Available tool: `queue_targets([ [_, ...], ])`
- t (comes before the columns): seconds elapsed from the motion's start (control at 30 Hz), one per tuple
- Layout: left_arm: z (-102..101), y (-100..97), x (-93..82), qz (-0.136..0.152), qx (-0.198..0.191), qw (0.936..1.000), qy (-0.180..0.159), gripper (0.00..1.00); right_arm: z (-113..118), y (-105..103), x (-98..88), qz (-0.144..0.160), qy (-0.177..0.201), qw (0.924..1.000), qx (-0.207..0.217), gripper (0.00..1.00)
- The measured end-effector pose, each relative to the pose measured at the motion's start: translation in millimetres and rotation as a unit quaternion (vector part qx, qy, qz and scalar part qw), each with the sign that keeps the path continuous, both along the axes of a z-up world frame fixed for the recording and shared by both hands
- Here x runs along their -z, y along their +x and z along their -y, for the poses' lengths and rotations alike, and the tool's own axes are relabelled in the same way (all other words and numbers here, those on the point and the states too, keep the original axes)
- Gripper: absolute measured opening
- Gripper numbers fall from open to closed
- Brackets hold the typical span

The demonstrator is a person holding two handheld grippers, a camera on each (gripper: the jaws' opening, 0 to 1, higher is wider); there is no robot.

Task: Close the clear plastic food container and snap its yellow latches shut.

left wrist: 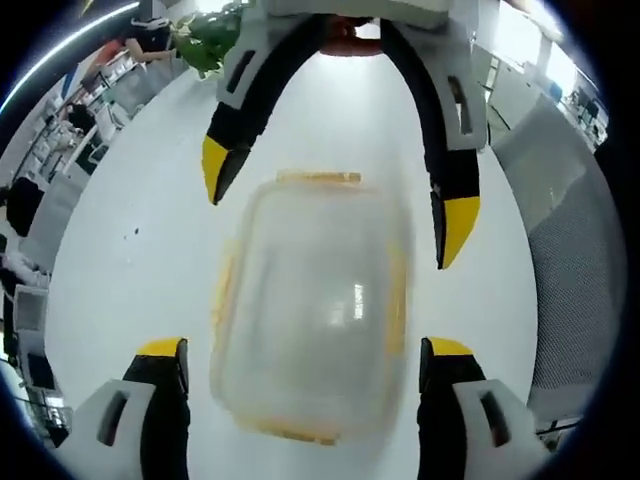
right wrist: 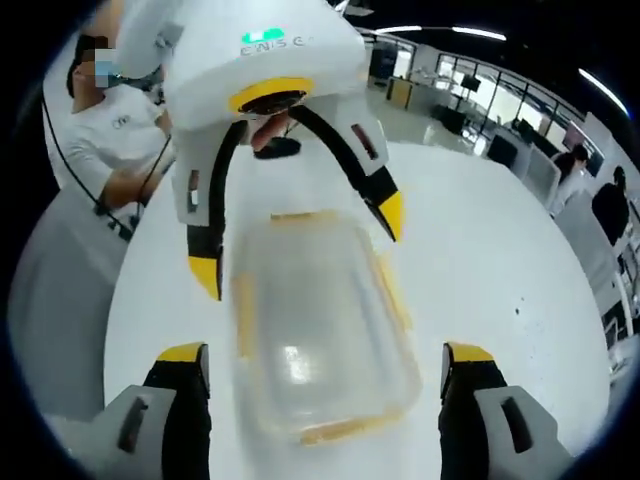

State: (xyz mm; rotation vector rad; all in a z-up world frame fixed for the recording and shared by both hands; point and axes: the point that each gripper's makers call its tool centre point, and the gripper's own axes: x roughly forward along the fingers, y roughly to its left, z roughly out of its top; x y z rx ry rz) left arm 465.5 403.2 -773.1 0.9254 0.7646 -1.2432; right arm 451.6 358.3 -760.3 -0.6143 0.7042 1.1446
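the left gripper and right gripper both gape wide, empty, with the blurred clear container between their fingers on the white table.

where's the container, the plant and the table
container [left wrist: 315, 300]: left gripper view, middle of its clear lid
plant [left wrist: 207, 40]: left gripper view, its leaves
table [right wrist: 480, 270]: right gripper view, bare white top

— Where does the container sit?
— On the table; it lies between the left gripper at one end and the right gripper at the other, both spread wide, neither touching it.
— And beyond?
— A person stands behind the left gripper in the right gripper view; a plant stands at the table's far edge.
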Motion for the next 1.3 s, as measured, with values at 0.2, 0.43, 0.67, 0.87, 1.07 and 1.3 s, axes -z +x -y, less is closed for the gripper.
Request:
queue_targets([
  [0.2,-8.1,0.1,-6.2,0.011,-0.021,0.9994,-0.025,0.96,-0.8,-3.0,-11.1,0.016,0.038,0.9990,0.020,0.96],
  [0.43,-11.0,-6.8,-13.4,0.022,-0.037,0.9973,-0.060,0.97,-3.0,-2.8,-25.0,0.034,0.074,0.9953,0.053,0.97],
  [0.67,-11.5,-12.4,-23.9,0.022,-0.065,0.9912,-0.114,0.94,-7.9,-4.2,-40.3,0.054,0.134,0.9863,0.080,0.98],
  [0.87,-14.4,-13.9,-32.1,0.023,-0.103,0.9826,-0.153,0.99,1.7,-5.8,-42.1,0.067,0.143,0.9820,0.104,0.98],
  [1.07,-19.6,-14.4,-34.1,0.036,-0.135,0.9740,-0.178,0.99,6.5,-0.3,-59.4,0.103,0.187,0.9662,0.144,0.97],
  [1.3,-19.0,-13.4,-44.8,0.056,-0.169,0.9573,-0.228,0.99,11.1,-6.9,-58.4,0.120,0.206,0.9567,0.166,0.97],
])
